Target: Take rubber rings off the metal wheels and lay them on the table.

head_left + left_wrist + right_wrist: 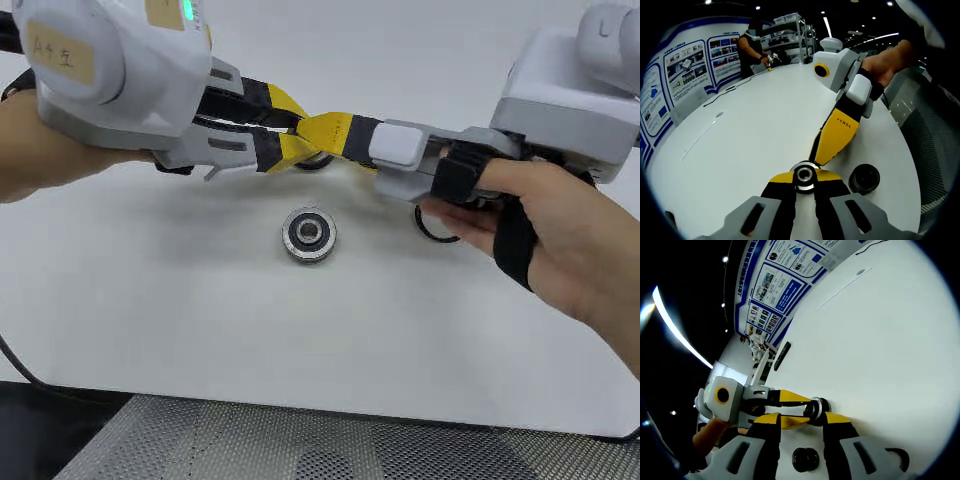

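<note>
Together, left claw, right claw pinch wheel

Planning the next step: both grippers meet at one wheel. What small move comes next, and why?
Probably pull the right gripper away to strip the wheel: the left gripper clamps it, and the right's jaws straddle its rim.
</note>
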`<action>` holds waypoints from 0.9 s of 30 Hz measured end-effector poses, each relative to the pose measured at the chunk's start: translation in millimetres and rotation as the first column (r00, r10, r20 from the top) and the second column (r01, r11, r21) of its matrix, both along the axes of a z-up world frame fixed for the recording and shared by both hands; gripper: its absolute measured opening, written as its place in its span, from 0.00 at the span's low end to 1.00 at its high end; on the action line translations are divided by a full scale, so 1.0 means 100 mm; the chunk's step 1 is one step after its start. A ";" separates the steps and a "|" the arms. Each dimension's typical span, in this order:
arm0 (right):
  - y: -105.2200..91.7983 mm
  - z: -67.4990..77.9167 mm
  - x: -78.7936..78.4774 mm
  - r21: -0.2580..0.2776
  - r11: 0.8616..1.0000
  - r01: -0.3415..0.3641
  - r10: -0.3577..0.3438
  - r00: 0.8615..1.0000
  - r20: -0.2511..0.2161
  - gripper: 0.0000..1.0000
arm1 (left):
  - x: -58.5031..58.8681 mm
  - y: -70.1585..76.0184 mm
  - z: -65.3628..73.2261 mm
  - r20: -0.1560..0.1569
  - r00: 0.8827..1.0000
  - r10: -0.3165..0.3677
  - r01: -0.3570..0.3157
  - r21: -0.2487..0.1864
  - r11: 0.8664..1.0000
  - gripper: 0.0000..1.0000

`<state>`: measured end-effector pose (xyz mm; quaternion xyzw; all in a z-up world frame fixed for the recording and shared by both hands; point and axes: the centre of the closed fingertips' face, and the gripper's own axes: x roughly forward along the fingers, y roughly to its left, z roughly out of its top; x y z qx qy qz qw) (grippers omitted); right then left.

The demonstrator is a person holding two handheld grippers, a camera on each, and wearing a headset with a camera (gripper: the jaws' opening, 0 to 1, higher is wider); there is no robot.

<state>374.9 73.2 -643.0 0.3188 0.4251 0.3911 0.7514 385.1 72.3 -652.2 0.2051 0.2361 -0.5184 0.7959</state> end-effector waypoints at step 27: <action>-0.10 -0.15 0.12 -0.104 0.992 0.068 -0.070 0.997 -0.012 0.01 | -0.01 0.00 0.03 0.008 1.000 0.022 -0.021 -0.015 1.000 0.13</action>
